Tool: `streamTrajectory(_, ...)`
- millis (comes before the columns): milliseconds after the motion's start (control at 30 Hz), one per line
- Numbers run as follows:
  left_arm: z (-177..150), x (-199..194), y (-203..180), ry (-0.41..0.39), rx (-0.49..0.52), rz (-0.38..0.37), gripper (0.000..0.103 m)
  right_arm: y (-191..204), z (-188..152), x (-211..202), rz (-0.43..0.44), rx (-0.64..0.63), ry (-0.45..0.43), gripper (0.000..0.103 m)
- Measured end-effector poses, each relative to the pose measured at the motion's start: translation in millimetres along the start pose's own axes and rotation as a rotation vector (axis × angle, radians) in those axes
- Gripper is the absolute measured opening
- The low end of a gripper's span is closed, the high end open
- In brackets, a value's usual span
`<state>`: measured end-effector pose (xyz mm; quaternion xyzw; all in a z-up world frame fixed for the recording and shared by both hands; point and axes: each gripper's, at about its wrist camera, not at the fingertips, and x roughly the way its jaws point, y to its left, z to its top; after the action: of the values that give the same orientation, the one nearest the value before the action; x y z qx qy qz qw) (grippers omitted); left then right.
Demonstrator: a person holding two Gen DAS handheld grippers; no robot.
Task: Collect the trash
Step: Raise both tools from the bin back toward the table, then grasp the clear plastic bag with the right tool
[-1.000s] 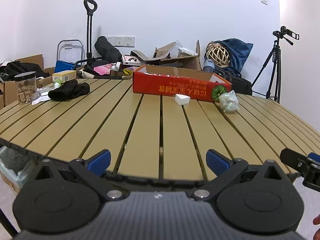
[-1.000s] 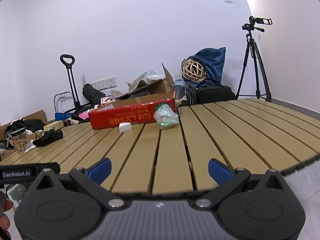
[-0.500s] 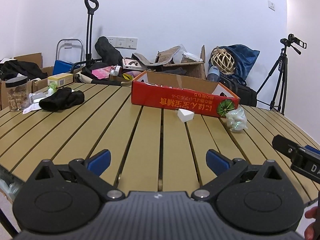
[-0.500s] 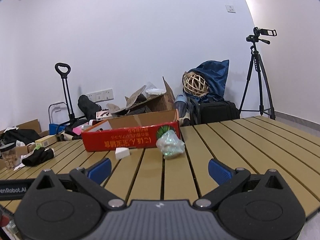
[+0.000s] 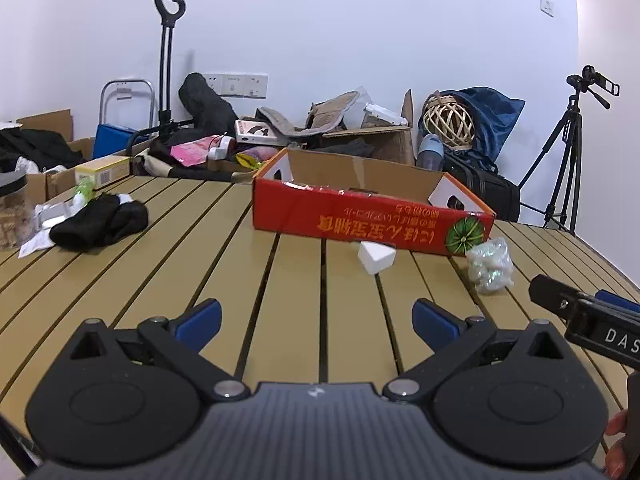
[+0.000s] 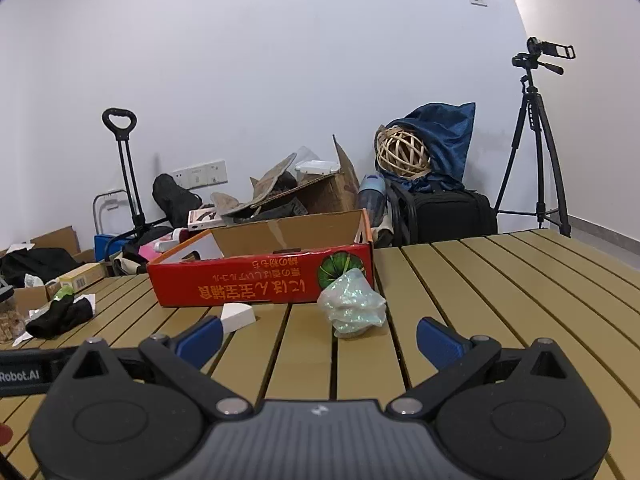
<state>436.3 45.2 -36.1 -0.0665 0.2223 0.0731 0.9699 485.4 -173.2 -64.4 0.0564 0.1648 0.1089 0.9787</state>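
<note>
A red cardboard box (image 5: 370, 220) (image 6: 260, 276) with an open top lies on the slatted wooden table (image 5: 160, 248). In front of it rest a white wedge-shaped scrap (image 5: 376, 257) (image 6: 239, 316) and a crumpled clear plastic wad (image 5: 490, 268) (image 6: 352, 304). My left gripper (image 5: 316, 316) is open and empty, short of the white scrap. Open as well, my right gripper (image 6: 318, 338) hangs just before the plastic wad with nothing between its fingers. The right gripper's body shows at the right edge of the left wrist view.
A black cloth (image 5: 100, 222) (image 6: 60, 316), paper scraps and a jar (image 5: 14, 208) sit at the table's left. Behind the table lie boxes, a hand trolley (image 5: 168, 60), bags, a wicker ball (image 6: 402, 152) and a tripod with camera (image 6: 536, 136).
Both grippers have moved forward over the table toward the red box. The white scrap and the plastic wad now appear larger and nearer. Both stay open.
</note>
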Motion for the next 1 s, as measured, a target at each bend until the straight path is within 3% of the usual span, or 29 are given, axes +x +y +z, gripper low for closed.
streamTrajectory(267,18,32,-11,0.009,0.002,0.013,0.103,0,20,32,-0.006,-0.027,0.047,0.103)
streamTrajectory(400,30,53,-13,0.044,-0.005,0.02,0.103,3,30,62,-0.023,-0.07,0.143,0.103)
streamTrajectory(600,50,87,-6,0.117,-0.047,0.042,0.103,1,36,102,-0.052,-0.099,0.217,0.103)
streamTrajectory(733,57,102,-9,0.137,-0.021,0.059,0.103,-3,33,132,-0.07,-0.111,0.281,0.102)
streamTrajectory(933,59,123,-16,0.18,0.005,0.056,0.103,-5,32,157,-0.063,-0.103,0.317,0.083)
streamTrajectory(1000,60,129,-19,0.19,0.012,0.052,0.103,-5,32,160,-0.056,-0.102,0.318,0.056)
